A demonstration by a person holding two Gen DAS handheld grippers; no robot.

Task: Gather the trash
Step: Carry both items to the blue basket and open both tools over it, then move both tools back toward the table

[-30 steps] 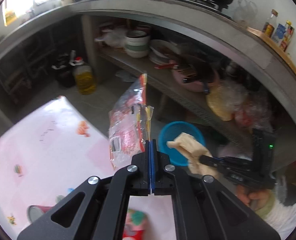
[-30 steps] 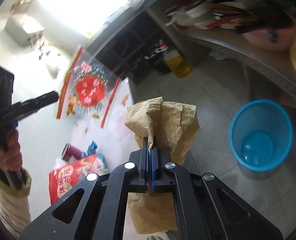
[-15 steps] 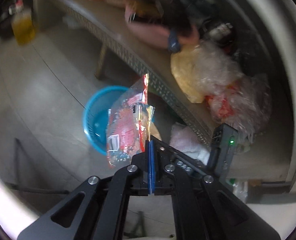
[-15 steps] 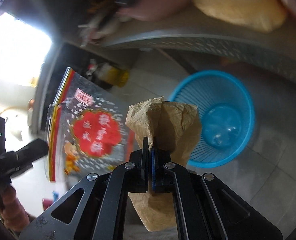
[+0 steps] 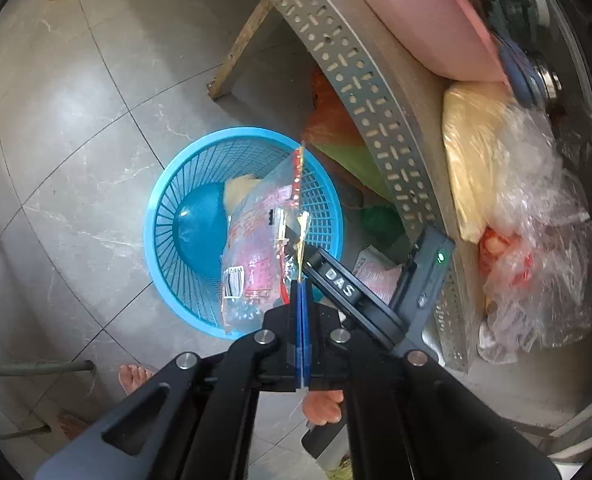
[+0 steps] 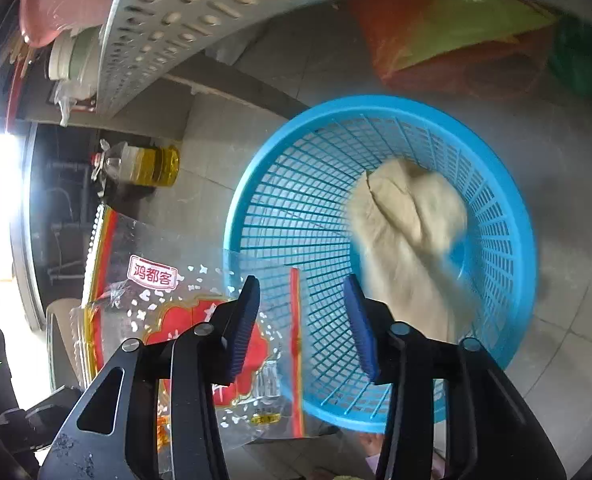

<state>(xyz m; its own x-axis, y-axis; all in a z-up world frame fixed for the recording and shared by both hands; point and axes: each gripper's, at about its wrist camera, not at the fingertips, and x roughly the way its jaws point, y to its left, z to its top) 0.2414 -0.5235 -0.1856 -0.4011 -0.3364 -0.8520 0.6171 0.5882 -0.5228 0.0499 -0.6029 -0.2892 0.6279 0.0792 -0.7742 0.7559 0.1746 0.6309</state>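
Right gripper [image 6: 305, 320]: we see its blue pads standing apart, the jaws having just been opening, with nothing between them.
Brown paper bag [image 6: 409, 236]: released, it sits blurred inside the blue basket [image 6: 507, 216], ahead of the right gripper and slightly to its right, clear of the pads.
Left gripper [image 5: 300, 280]: we find it clenched on the edge of a clear and red snack wrapper [image 5: 256, 256].
Snack wrapper: it stands up from the left gripper's tips, over the near rim of the basket; from the right wrist it shows to the left of the right gripper, overlapping the basket's left rim.
Basket: on the grey tiled floor [image 5: 76, 128], directly ahead of both grippers, beside a perforated metal shelf edge [image 5: 359, 88].
Person: we can make out bare toes [image 5: 136, 376] on the floor below the left gripper.
Background: a yellow oil bottle [image 6: 152, 166] stands well beyond the right gripper, to its left.
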